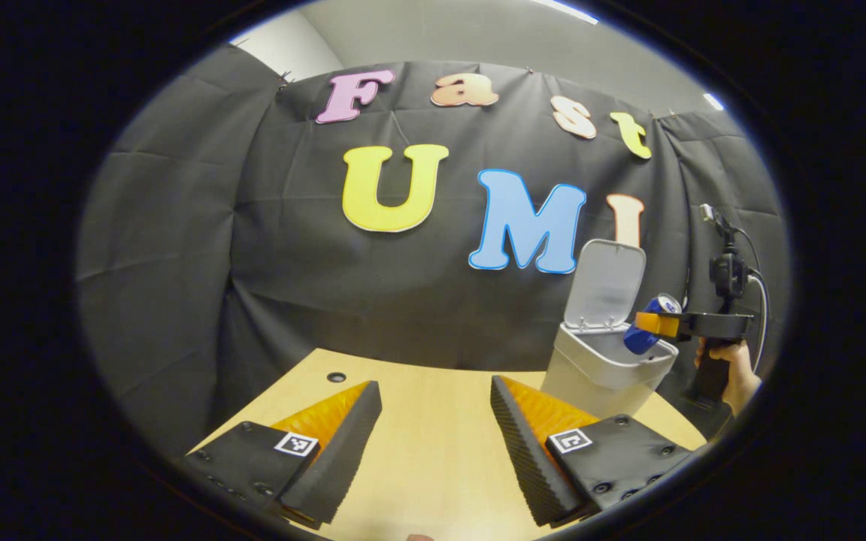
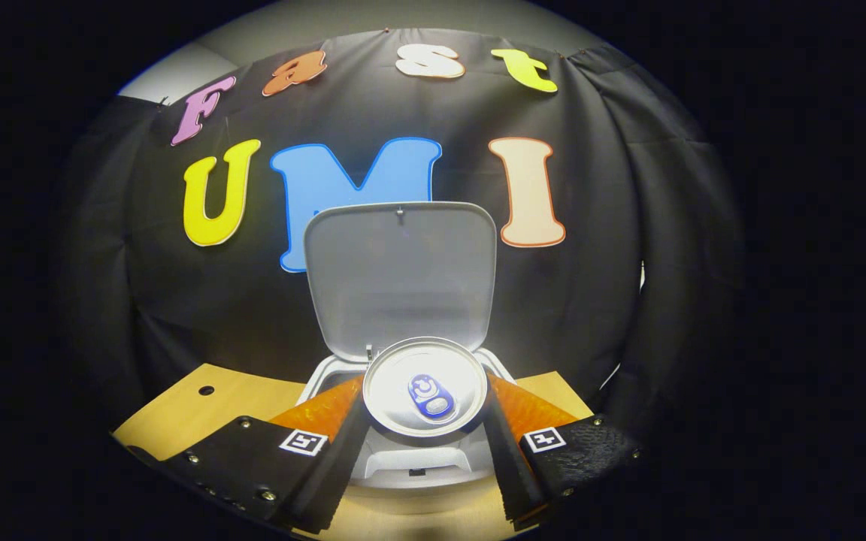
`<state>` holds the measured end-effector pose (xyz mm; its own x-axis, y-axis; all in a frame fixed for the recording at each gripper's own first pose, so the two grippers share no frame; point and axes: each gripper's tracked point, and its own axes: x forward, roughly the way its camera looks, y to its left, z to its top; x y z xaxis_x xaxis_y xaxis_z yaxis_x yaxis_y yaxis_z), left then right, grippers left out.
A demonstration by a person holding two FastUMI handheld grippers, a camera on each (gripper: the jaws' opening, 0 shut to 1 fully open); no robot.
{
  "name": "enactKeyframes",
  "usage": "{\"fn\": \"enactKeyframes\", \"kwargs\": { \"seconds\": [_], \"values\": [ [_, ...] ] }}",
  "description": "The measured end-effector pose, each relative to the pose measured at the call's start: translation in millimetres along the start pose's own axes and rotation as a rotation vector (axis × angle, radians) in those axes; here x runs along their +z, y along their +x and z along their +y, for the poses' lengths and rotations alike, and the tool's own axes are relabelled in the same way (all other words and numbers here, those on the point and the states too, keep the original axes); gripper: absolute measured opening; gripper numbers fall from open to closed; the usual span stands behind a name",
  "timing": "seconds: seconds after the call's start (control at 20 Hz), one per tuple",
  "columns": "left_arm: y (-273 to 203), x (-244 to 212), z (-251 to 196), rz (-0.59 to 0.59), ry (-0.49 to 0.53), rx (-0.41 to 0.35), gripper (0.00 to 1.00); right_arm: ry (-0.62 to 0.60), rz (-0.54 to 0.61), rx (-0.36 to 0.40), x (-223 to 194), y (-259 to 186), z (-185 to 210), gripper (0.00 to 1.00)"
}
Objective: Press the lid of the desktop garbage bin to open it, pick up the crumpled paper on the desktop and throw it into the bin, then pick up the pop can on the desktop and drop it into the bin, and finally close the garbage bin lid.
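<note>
Can over the open bin.
Right gripper (image 2: 424, 421) clamps the pop can (image 2: 425, 387) above the bin (image 2: 403, 458), lid (image 2: 400, 274) up; left gripper (image 1: 433, 436) gapes wide.

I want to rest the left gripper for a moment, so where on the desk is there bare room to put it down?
Bare wood runs across the desk ahead of the left gripper, from the small round hole to the garbage bin. It is crowded at the bin: the right gripper holds the pop can over its mouth, under the raised lid.
</note>
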<state>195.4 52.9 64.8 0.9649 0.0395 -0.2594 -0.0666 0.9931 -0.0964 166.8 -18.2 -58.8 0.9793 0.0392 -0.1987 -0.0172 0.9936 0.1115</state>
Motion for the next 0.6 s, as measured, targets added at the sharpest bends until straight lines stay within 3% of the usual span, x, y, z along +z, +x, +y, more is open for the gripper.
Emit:
{"fn": "enactKeyframes", "kwargs": {
  "seconds": [0.55,0.6],
  "values": [
    [-4,0,-16,-0.003,0.014,-0.019,0.96,0.006,0.003,-0.001,-2,1,-9,0.84],
    [-5,0,-17,-0.004,0.014,-0.019,0.96,0.007,-0.004,0.000,-1,0,-8,0.89]
  ]
}}
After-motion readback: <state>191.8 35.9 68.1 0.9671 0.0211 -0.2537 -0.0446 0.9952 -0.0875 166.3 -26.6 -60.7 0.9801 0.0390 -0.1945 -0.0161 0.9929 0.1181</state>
